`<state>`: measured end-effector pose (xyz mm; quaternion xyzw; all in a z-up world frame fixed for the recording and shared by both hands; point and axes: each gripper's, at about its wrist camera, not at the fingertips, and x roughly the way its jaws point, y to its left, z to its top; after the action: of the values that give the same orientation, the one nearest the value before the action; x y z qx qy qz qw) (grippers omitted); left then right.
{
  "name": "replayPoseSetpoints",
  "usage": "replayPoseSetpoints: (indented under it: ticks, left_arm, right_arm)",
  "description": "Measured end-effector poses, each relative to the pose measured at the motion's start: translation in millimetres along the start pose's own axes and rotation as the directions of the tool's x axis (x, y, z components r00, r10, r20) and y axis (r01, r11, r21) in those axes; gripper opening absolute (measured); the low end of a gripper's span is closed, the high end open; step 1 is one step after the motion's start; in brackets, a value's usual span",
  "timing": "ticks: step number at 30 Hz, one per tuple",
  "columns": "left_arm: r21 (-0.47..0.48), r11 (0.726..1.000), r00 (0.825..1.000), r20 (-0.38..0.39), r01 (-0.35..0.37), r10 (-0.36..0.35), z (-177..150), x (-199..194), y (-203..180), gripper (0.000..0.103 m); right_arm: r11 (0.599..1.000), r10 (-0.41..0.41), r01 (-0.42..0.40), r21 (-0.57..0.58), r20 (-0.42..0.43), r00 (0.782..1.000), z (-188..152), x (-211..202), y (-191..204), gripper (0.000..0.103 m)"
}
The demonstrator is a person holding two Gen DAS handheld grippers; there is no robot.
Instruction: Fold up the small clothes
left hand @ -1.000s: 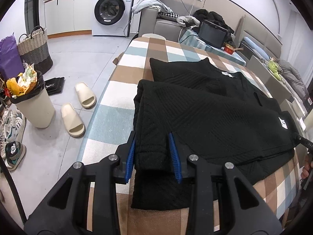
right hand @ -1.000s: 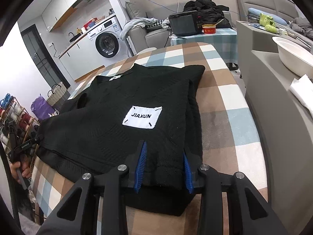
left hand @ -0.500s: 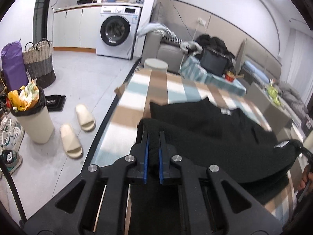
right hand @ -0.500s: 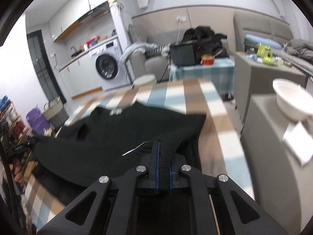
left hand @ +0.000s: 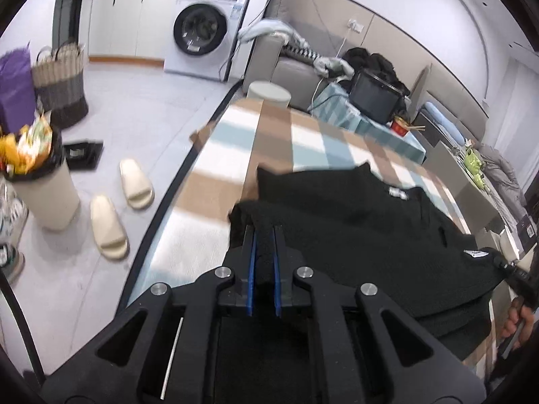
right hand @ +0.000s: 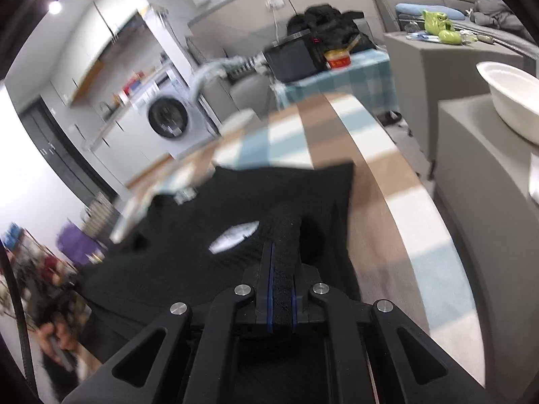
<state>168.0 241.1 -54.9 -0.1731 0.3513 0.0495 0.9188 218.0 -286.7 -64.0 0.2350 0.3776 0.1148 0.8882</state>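
Lifted since a second ago: front edge of black sweater (left hand: 353, 208), flat on the table (left hand: 303, 134) then, raised now in both grippers. Were spread wide at that edge before, pressed together now. Left gripper (left hand: 264, 239) pinching a fold of black cloth between its blue pads (left hand: 251, 269). Right gripper (right hand: 282, 262) pinching another fold the same way, with a bump of cloth sticking up just past its tips. Far part of sweater lying on the checked table, near part pulled up off it and hanging between the two grippers. White patch (right hand: 234, 235) on the sweater's front, bent and blurred, just left of the right gripper. Small white neck tag (left hand: 397, 192) near the far edge. In the left view, right hand (left hand: 517, 320) at the far right edge, with the other gripper's tip on the sweater's corner. In the right view, left hand (right hand: 55, 340) low at the left, blurred. Beside the table on the floor (left hand: 141, 107): two pale slippers (left hand: 123, 208), a bin (left hand: 37, 185) full of trash, a woven basket (left hand: 60, 84). Washer (left hand: 202, 43) at the back wall. White bowl (right hand: 512, 97) on a grey box to the right of the table.
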Motion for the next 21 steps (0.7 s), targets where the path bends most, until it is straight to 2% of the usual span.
replayPoseSetpoints:
  ticks: [4, 6, 7, 9, 10, 12, 14, 16, 21]
  left_arm:
    - [-0.006, 1.0, 0.998, 0.064, 0.021, -0.021, 39, 19, -14, 0.005]
    - [-0.031, 0.999, 0.998, 0.068, 0.012, -0.01, 59, 35, -15, 0.006]
    - [-0.052, 0.999, 0.998, 0.056, 0.006, -0.003, 69, 48, -14, 0.009]
    - [-0.082, 0.996, 1.0, 0.017, -0.022, 0.024, 79, 68, -8, 0.026]
    - [-0.1, 0.994, 0.999, 0.006, -0.052, 0.053, 80, 74, -4, 0.035]
    - [-0.129, 0.99, 0.998, 0.027, -0.055, 0.059, 77, 74, 6, 0.041]
    - [-0.134, 0.99, 0.998, 0.028, -0.045, 0.049, 72, 70, 12, 0.047]
    - [-0.122, 0.991, 0.999, 0.023, -0.046, 0.049, 65, 65, 13, 0.048]
    - [-0.047, 0.996, 0.997, 0.009, -0.07, 0.071, 42, 48, 9, 0.048]
  right_arm:
    - [0.999, 0.021, -0.025, 0.047, 0.086, 0.996, 38, 10, 10, 0.007]
    - [0.985, 0.061, -0.079, 0.151, 0.118, 0.991, 61, 25, 5, 0.007]
    - [0.976, 0.052, -0.077, 0.204, 0.128, 0.99, 72, 36, 0, 0.01]
    - [0.966, -0.066, 0.03, 0.258, 0.132, 0.989, 93, 57, -10, 0.022]
    - [0.958, -0.089, 0.05, 0.284, 0.125, 0.988, 97, 63, -15, 0.024]
    - [0.934, -0.073, 0.033, 0.355, 0.101, 0.992, 100, 68, -31, 0.024]
    - [0.94, -0.077, 0.037, 0.34, 0.105, 0.991, 97, 60, -34, 0.024]
    - [0.957, -0.095, 0.064, 0.282, 0.099, 0.99, 94, 53, -30, 0.026]
    - [0.978, -0.076, 0.071, 0.198, 0.018, 0.997, 79, 50, -29, 0.028]
